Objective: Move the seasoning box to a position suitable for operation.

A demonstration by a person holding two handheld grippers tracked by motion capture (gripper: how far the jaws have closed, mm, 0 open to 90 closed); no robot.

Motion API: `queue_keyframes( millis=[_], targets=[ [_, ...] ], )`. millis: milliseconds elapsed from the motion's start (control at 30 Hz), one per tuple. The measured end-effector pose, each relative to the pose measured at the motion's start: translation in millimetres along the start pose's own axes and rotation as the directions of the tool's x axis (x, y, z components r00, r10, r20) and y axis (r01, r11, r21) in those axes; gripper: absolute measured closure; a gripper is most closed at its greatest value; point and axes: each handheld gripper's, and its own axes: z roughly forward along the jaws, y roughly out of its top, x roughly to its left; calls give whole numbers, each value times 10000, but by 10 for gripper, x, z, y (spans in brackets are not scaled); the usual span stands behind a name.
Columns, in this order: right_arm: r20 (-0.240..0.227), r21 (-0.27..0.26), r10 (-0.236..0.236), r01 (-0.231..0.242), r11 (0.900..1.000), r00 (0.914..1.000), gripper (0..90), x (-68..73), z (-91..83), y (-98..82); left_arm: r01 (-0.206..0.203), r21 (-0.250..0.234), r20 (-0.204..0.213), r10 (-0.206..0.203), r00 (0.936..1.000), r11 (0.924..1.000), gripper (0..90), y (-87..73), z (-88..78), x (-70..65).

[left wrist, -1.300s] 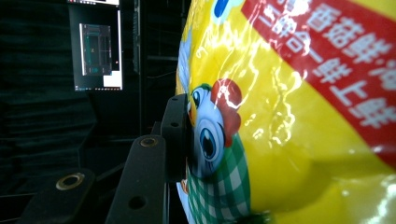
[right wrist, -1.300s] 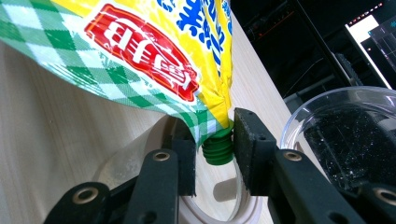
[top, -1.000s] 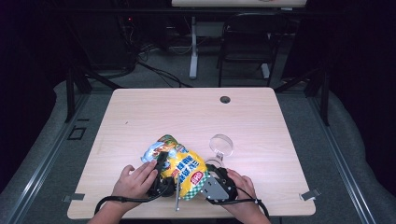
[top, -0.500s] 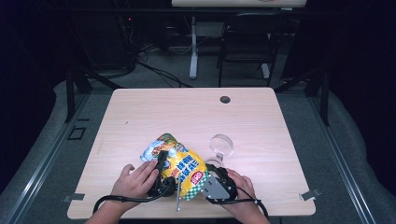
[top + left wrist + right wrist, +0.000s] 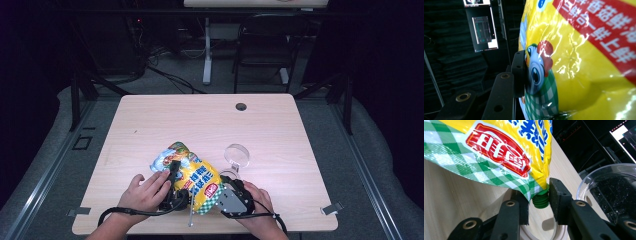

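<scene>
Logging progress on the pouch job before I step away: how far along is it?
Done: the yellow foil spouted pouch is held by both tools. In hand: the left tool presses its side, and the right tool brackets the green threaded spout, which seems uncapped, though contact is unclear. Left: probably pouring into the clear round dish, which looks empty.

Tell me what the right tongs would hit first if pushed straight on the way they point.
Likely the green spout of the yellow pouch, sitting between the right tongs' jaws; whether it's already gripped is unclear.
</scene>
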Motion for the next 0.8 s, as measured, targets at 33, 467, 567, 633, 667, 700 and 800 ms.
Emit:
queue_keyframes(
  millis=[33,467,567,633,667,700,800],
  targets=[
    [0,-2,4,-4,10000,10000,708,0,0,0,-37,121,149,36,9999,9999,684,7,-12,13],
    [-52,1,187,-187,9998,9998,707,-12,-4,-3,-457,225,322,449,9985,9987,685,29,-25,88],
    [-66,-99,284,-285,9995,9996,708,-11,-1,-8,-567,265,385,557,9977,9980,685,37,-29,108],
    [-69,-101,318,-319,9994,9995,707,-12,-3,-10,-615,282,466,602,9971,9977,685,42,-31,122],
    [-65,-102,346,-347,9993,9994,708,-11,-5,-11,-636,275,458,623,9970,9976,685,44,-33,125],
    [-68,-49,318,-319,9995,9995,708,-14,-11,-10,-658,277,468,645,9968,9974,685,47,-36,129],
    [-69,-89,348,-349,9994,9994,708,-14,-18,-14,-740,262,436,728,9964,9969,685,54,-39,144]
  ],
)
